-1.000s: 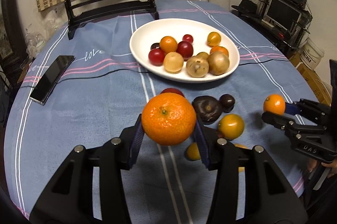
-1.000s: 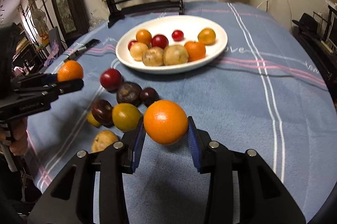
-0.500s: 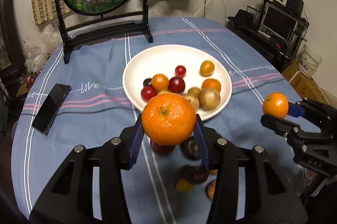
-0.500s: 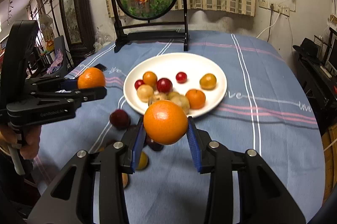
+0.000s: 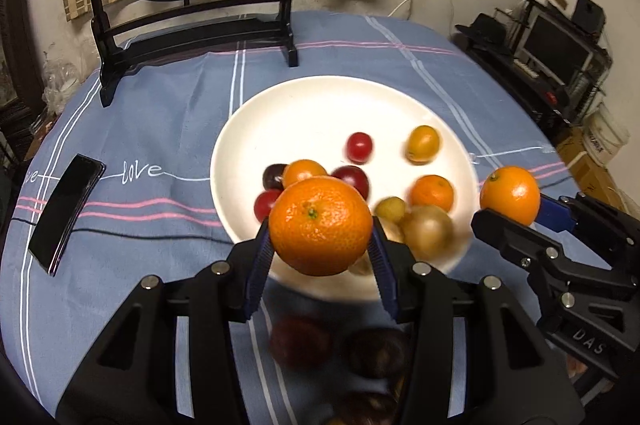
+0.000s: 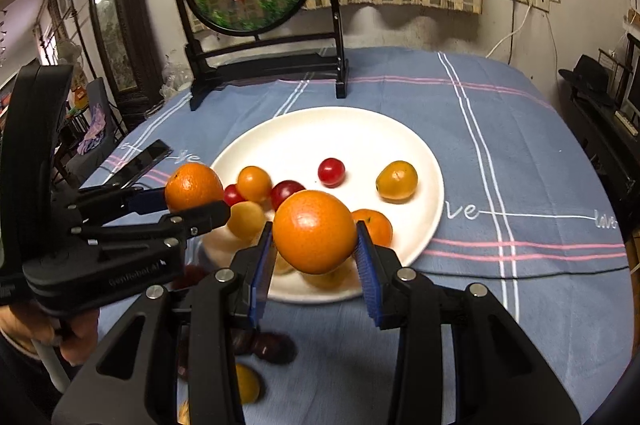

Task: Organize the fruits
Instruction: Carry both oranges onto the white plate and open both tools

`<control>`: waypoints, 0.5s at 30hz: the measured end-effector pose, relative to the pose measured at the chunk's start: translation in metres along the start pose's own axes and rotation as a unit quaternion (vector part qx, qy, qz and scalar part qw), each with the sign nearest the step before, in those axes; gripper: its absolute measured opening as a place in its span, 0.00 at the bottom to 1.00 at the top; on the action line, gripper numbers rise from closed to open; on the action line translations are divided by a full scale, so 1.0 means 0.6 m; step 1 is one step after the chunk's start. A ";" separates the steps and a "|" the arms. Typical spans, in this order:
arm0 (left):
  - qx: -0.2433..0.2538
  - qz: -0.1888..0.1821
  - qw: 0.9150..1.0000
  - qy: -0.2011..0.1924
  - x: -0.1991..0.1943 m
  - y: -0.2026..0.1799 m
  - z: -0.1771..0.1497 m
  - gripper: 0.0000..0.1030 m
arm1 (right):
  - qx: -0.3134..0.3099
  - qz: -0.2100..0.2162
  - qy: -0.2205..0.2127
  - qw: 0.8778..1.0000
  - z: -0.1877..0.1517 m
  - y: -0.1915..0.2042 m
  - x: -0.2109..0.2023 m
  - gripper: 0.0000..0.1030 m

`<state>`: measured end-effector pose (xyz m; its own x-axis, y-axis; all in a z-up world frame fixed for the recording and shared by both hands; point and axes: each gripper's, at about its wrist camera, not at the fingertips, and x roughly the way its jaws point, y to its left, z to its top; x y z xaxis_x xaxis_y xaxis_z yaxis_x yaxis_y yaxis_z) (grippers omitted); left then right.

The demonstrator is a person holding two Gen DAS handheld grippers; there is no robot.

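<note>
My left gripper point(image 5: 320, 261) is shut on a large orange mandarin point(image 5: 320, 225), held in the air over the near rim of the white plate point(image 5: 320, 105). My right gripper point(image 6: 316, 257) is shut on a smooth orange point(image 6: 315, 231), likewise above the plate's point(image 6: 340, 129) near edge. Each gripper shows in the other's view: the right one point(image 5: 520, 213) with its orange point(image 5: 510, 193), the left one point(image 6: 192, 209) with its mandarin point(image 6: 194, 185). The plate carries several small red, orange and yellow-brown fruits. Dark and yellow fruits point(image 6: 264, 345) lie blurred on the cloth below the fingers.
A blue striped cloth point(image 5: 140, 233) covers the round table. A black phone point(image 5: 66, 213) lies at the left. A round goldfish screen on a black stand point(image 5: 192, 5) stands behind the plate. A hand point(image 6: 52, 333) holds the left gripper's handle. Shelves with electronics point(image 5: 560, 57) are at the right.
Both grippers have carried their oranges forward from over the loose fruits to above the plate's near rim. The plate looks larger and closer; the loose fruits have slid below the fingers.
</note>
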<state>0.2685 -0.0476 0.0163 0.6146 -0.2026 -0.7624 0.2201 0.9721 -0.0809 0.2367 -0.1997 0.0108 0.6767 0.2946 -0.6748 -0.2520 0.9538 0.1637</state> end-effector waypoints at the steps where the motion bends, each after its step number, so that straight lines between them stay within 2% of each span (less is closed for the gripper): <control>1: -0.001 0.002 1.000 0.001 0.010 0.000 0.003 0.46 | 0.004 -0.001 0.002 1.000 0.004 -0.002 0.011 0.38; 4: -0.004 -0.001 1.000 0.000 0.034 0.002 0.012 0.46 | 0.020 0.003 0.002 1.000 0.011 -0.012 0.048 0.39; 5: -0.005 0.000 1.000 0.000 0.040 0.003 0.013 0.47 | 0.026 0.007 0.002 1.000 0.010 -0.017 0.059 0.44; 6: -0.008 0.002 1.000 0.000 0.045 0.006 0.013 0.57 | 0.035 0.011 0.002 0.999 0.007 -0.023 0.066 0.55; 7: -0.013 0.011 1.000 -0.003 0.047 0.010 0.014 0.63 | 0.043 0.009 -0.001 0.999 0.001 -0.028 0.066 0.59; 8: -0.016 0.016 1.000 -0.005 0.045 0.015 0.014 0.78 | 0.054 0.013 -0.006 0.998 -0.003 -0.036 0.064 0.60; 9: -0.020 0.015 1.000 -0.010 0.042 0.020 0.014 0.81 | 0.062 0.022 -0.008 0.998 -0.004 -0.043 0.062 0.60; 11: -0.034 0.008 0.999 -0.023 0.033 0.030 0.016 0.81 | 0.074 0.030 -0.010 0.997 -0.005 -0.050 0.058 0.60; 15: -0.038 0.006 0.999 -0.034 0.025 0.035 0.010 0.84 | 0.070 0.019 -0.010 0.997 -0.011 -0.048 0.053 0.60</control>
<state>0.2868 -0.0310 0.0070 0.6670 -0.1962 -0.7188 0.1554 0.9801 -0.1234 0.2607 -0.2185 -0.0201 0.6818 0.3312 -0.6523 -0.1799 0.9402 0.2893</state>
